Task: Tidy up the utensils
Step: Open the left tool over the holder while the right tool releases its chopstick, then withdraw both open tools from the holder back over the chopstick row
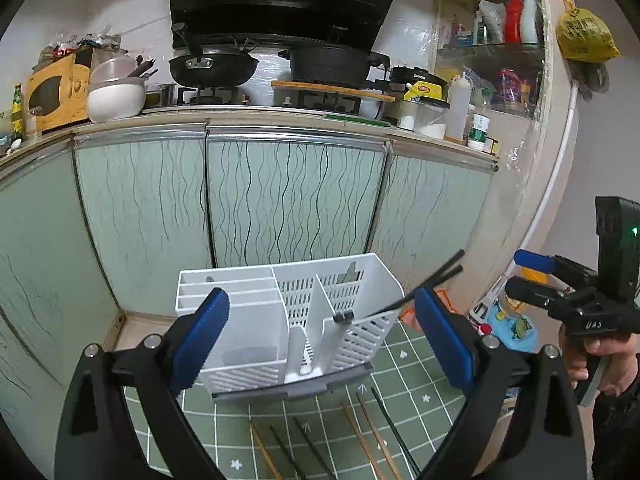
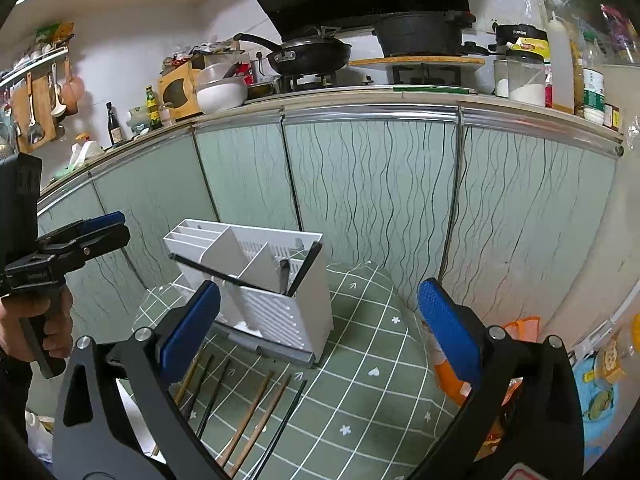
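While both tongs (image 1: 320,340) (image 2: 318,320) gape empty, I judge chopsticks (image 2: 256,412) at 6 o'clock light, stiff, slippery; grip mid-shaft.

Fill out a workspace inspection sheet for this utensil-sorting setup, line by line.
Surface: green grid-patterned mat.
Job's things: white utensil holder stands on the mat; black chopsticks lean out of its right end; loose chopsticks, brown and black, lie in front.
Clutter: orange packet and blue packet at the mat's right.
Grippers: left hand-held gripper open, empty; right hand-held gripper open, empty.
Cables: nothing seen.
Surroundings: green cabinet doors; stove with black wok above.
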{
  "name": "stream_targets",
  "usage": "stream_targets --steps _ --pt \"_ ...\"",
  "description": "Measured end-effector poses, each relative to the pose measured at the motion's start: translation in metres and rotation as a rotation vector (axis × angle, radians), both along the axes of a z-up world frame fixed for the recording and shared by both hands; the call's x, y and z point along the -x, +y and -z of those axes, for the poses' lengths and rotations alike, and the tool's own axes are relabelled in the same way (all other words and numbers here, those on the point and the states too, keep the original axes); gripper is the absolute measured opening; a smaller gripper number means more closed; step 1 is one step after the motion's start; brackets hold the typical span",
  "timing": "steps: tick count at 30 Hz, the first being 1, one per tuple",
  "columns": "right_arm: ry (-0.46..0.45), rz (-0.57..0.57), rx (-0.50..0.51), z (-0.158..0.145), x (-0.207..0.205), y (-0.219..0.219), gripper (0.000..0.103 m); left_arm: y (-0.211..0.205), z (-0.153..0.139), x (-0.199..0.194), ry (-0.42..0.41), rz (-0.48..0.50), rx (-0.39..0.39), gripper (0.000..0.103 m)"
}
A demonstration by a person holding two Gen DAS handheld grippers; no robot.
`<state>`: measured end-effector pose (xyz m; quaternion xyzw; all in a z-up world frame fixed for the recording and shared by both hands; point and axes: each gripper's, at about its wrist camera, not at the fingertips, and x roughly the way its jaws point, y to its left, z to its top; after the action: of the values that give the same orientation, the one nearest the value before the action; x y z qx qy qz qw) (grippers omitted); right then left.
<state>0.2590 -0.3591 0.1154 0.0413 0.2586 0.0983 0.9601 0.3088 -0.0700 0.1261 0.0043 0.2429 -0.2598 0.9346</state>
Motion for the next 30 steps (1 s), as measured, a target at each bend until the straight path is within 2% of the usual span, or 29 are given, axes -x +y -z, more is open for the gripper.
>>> stream_targets --steps 17,30 --pt "-0.041 0.011 0.068 -0.003 0.054 0.01 0.095 0.016 0.008 0.059 -0.057 -0.037 -0.067 0.092" --pt "-0.019 -0.006 0.072 0.03 0.078 0.025 0.095 0.038 0.043 0.091 -0.059 -0.101 -0.084 0.092"
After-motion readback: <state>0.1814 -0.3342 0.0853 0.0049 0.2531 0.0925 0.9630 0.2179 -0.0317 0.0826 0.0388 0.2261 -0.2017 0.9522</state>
